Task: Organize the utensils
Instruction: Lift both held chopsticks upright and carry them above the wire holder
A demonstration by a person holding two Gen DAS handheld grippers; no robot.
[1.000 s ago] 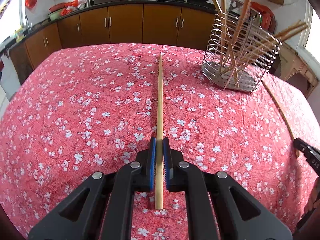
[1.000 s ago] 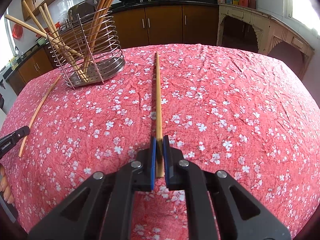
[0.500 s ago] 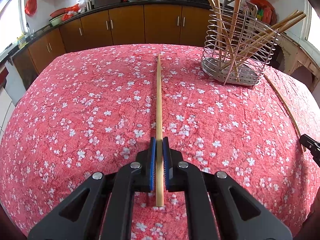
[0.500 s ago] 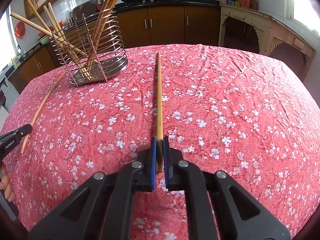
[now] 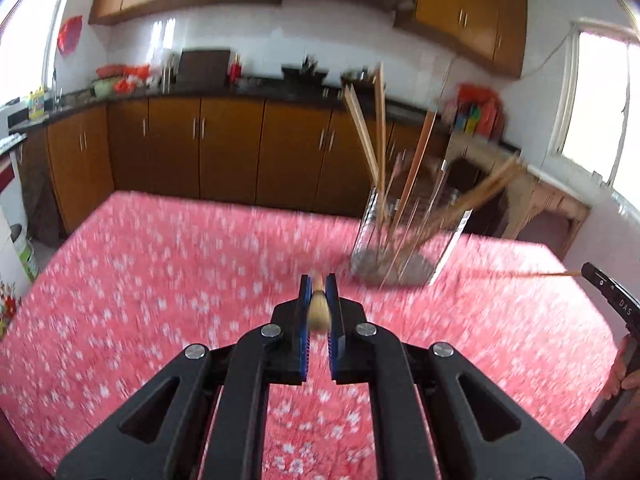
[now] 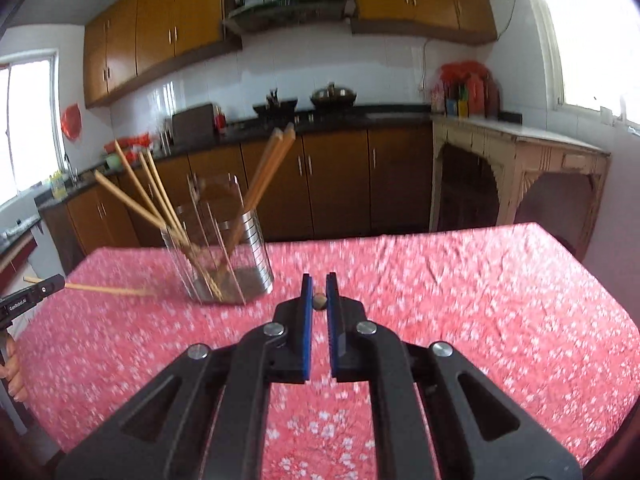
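Observation:
Each gripper holds one wooden chopstick end-on, so I see mostly its butt end. In the left wrist view my left gripper (image 5: 319, 284) is shut on a chopstick (image 5: 319, 312). In the right wrist view my right gripper (image 6: 319, 284) is shut on a chopstick (image 6: 319, 301). A wire utensil holder (image 5: 404, 240) with several chopsticks stands on the red floral tablecloth (image 5: 160, 280), ahead and right of the left gripper; in the right wrist view the holder (image 6: 224, 248) is ahead and left. Both views are motion-blurred.
The other gripper shows at each view's edge with its chopstick sticking out toward the holder: the right gripper (image 5: 612, 300) and the left gripper (image 6: 28, 300). Brown cabinets (image 5: 240, 148) and a counter stand behind the table. A pale wooden side table (image 6: 520, 176) stands at right.
Both grippers have lifted their chopsticks off the tablecloth and tilted up, so the cameras now look level across the table. The chopsticks now point away end-on instead of lying flat.

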